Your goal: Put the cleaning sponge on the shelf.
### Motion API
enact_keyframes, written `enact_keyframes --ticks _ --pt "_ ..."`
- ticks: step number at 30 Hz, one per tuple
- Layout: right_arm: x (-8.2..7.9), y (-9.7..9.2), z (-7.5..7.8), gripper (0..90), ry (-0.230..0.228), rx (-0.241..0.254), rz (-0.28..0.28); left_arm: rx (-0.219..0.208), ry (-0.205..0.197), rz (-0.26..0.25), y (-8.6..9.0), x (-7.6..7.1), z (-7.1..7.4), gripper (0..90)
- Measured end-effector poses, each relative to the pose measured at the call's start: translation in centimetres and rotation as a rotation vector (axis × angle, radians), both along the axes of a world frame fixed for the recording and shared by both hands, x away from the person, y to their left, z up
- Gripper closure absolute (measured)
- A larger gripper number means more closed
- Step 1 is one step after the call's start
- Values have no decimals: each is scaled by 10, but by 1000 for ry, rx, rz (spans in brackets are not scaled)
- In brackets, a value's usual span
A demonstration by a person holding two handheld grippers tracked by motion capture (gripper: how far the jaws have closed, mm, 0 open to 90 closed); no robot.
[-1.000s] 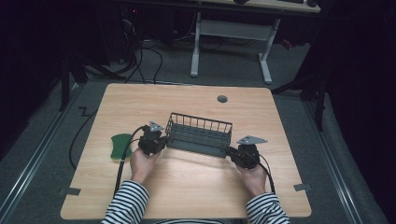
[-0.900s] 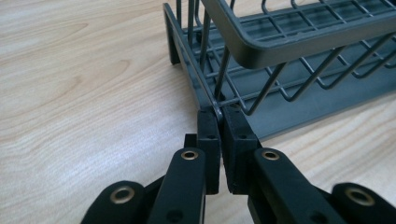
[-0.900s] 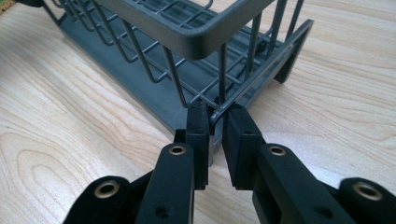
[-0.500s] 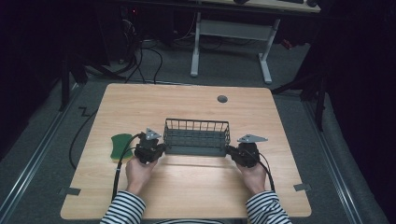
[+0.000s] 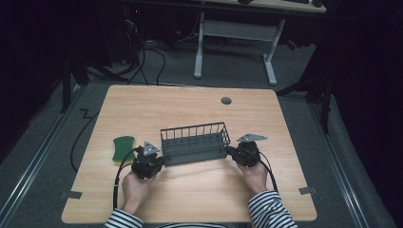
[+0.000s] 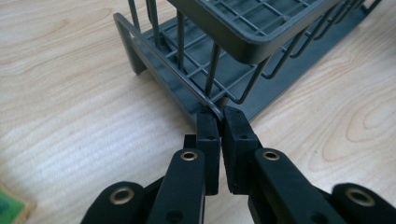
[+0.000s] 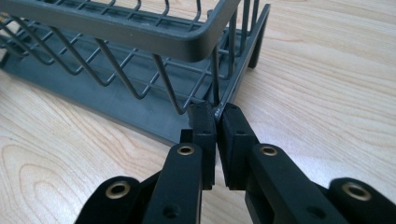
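Note:
A dark grey wire basket (image 5: 194,142) stands on the wooden table (image 5: 190,199), in front of the person. My left gripper (image 5: 159,161) is at its near left corner. In the left gripper view that gripper (image 6: 219,116) is shut on the thin bottom wire of the basket (image 6: 252,37). My right gripper (image 5: 231,152) is at the basket's right end. Its jaws have just been closing, and in the right gripper view the gripper (image 7: 217,114) pinches a wire at the corner of the basket (image 7: 140,37).
A green and yellow sponge (image 5: 124,148) lies just left of the basket, beside my left gripper; its corner (image 6: 9,205) appears at the lower left of the left gripper view. A grey grommet (image 5: 226,100) sits near the table's far edge. Cables trail from both grippers.
My left hand has drawn back toward the person, swinging the basket's left end nearer so that it lies straighter across the table. The right hand has stayed put.

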State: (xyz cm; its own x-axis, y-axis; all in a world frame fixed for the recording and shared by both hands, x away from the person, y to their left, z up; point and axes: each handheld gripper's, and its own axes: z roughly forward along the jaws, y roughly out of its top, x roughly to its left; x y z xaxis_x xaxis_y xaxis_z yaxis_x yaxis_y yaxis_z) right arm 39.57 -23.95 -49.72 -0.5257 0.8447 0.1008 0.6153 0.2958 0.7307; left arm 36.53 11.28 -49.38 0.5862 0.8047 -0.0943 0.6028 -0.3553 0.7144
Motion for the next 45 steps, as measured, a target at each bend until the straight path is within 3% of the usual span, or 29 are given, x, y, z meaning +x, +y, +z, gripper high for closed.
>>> enact_keyframes --ticks 3,16,23,25,26,34,36,37,39,40,43,45 --pt "3 4 1 863 -1 -12 4 9 -5 -3 1 -8 0 862" --pt "29 18 1 864 -8 -29 -5 7 -25 28 4 -11 -2 862" --pt "49 33 0 860 -24 -37 -13 -8 -42 81 11 -3 -5 862" --pt "55 33 -2 864 -11 0 -23 -20 -42 92 13 -1 -6 862" --pt "59 36 -2 864 -18 -14 -34 -23 -43 96 13 1 -6 861" --pt "65 36 -3 849 -11 1 -45 -27 -49 112 12 6 -7 850" --pt "65 35 -3 810 -4 4 -49 -17 -52 114 12 6 -6 830" --pt "66 33 -5 736 12 14 -51 -16 -53 113 12 6 -6 769" --pt "66 31 -5 709 20 14 -50 -22 -50 113 13 6 -5 691" --pt "66 30 -6 675 19 7 -51 -25 -49 115 13 5 -5 691" --pt "63 25 -6 564 26 1 -62 -35 -47 116 15 3 -5 558" --pt "62 23 -5 539 25 3 -64 -41 -48 117 17 1 -6 529"
